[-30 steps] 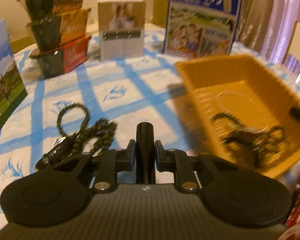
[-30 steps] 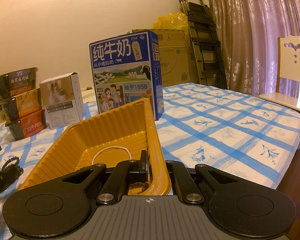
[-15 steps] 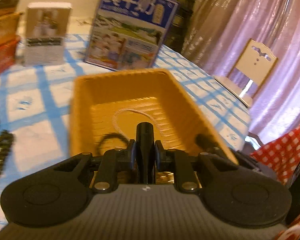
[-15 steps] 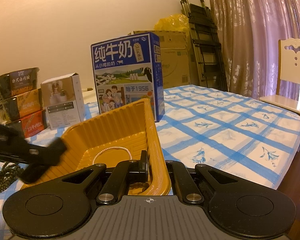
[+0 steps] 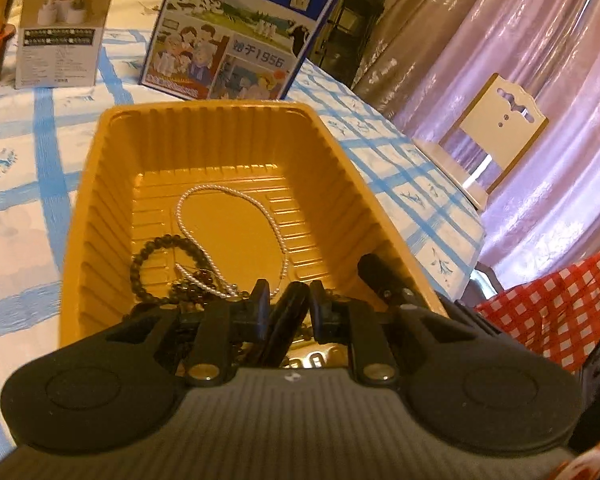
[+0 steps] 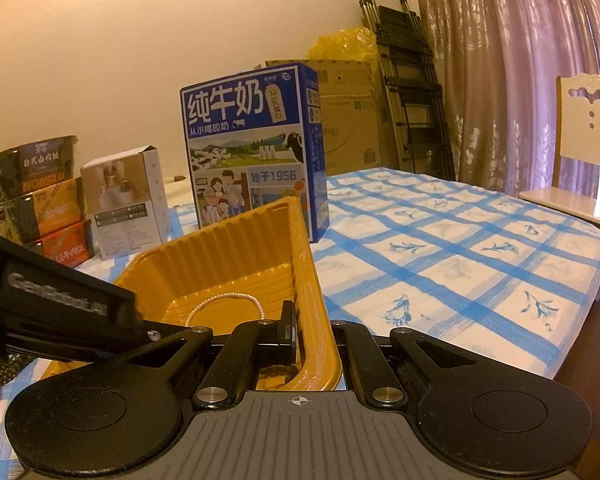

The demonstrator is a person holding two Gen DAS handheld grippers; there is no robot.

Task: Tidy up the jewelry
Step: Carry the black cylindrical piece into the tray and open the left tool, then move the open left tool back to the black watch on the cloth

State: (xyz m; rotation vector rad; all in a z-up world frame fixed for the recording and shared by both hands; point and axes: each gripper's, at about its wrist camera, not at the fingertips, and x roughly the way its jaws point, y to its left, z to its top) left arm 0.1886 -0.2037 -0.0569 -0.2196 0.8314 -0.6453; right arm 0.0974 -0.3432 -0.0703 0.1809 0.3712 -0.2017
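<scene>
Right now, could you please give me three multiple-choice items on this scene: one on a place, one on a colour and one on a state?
1. Where is the pearl necklace? A in the tray; B on the cloth; C on the chair.
2. What colour is the tray? A blue; B red; C yellow.
3. How is the right gripper? A open; B shut on the tray's wall; C shut on the necklace.
Key: 1 A, it lies on the tray's floor; 2 C, its ribbed walls are yellow; 3 B, its fingers pinch the wall.
</scene>
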